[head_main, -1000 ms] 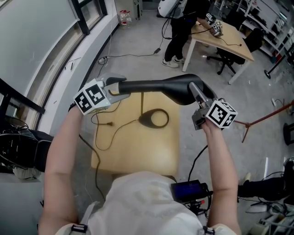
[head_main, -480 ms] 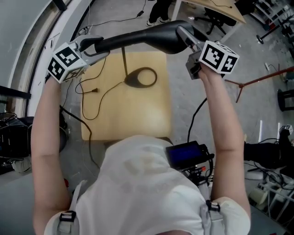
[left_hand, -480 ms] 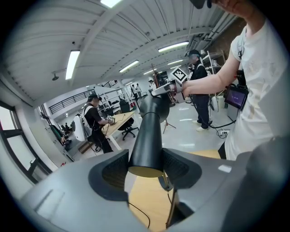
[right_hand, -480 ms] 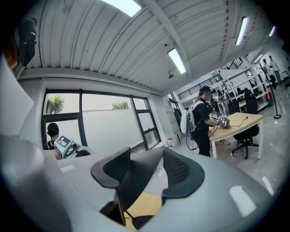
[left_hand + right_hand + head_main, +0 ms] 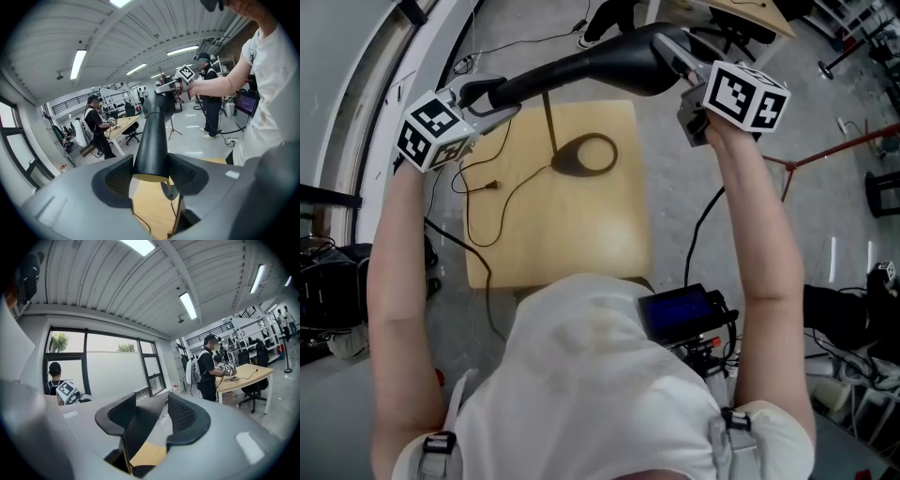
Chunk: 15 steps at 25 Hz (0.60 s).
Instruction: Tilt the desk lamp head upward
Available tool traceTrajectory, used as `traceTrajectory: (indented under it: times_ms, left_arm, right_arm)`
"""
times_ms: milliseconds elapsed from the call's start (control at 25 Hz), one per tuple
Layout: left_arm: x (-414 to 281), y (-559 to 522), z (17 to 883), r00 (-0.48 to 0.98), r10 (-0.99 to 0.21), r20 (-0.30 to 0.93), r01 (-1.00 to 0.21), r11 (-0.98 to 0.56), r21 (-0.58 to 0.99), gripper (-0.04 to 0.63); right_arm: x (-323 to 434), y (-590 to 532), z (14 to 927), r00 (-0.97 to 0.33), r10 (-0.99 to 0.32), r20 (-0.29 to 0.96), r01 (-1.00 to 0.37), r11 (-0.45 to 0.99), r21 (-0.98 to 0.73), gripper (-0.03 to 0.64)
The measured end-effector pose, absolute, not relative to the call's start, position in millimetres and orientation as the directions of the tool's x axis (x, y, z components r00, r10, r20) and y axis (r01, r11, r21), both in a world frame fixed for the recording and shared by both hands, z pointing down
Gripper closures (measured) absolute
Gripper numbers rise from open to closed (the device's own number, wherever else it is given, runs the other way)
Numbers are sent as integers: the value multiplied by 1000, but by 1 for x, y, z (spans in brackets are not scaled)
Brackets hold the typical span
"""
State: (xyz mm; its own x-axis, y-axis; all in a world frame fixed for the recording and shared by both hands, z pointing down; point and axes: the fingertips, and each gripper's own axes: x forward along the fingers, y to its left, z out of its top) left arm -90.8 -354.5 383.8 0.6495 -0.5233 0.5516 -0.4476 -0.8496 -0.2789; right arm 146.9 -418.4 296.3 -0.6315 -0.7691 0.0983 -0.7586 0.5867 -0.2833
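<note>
Pinching desk lamp head's [image 5: 581, 67] narrow end tight in left gripper [image 5: 151, 175], was closing right gripper [image 5: 151, 416] onto wide end; saw little of that end past jaws.

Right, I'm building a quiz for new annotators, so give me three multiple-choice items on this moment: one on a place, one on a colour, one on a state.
1. Where does the black ring-shaped lamp base sit?
A. on the grey floor
B. on an office chair
C. on the light wooden table

2. What colour is the cone-shaped desk lamp head?
A. black
B. white
C. red

3. How is the left gripper?
A. open and empty
B. clamped on the lamp head's narrow end
C. shut on nothing

Key:
1 C, the head view shows the ring lying on the tabletop.
2 A, the cone is black along its whole length.
3 B, the left gripper view shows both pads pressing the cone's narrow end.
</note>
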Motion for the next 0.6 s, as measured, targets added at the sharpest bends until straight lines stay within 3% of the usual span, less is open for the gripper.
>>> traceTrajectory:
  times_ms: [600]
  left_arm:
    - [-76,-345,415,665,-520,536,-472,-849,-238,365]
  right_arm:
    - [160,-412,295,-631,-774,53,-752,594,-284,423]
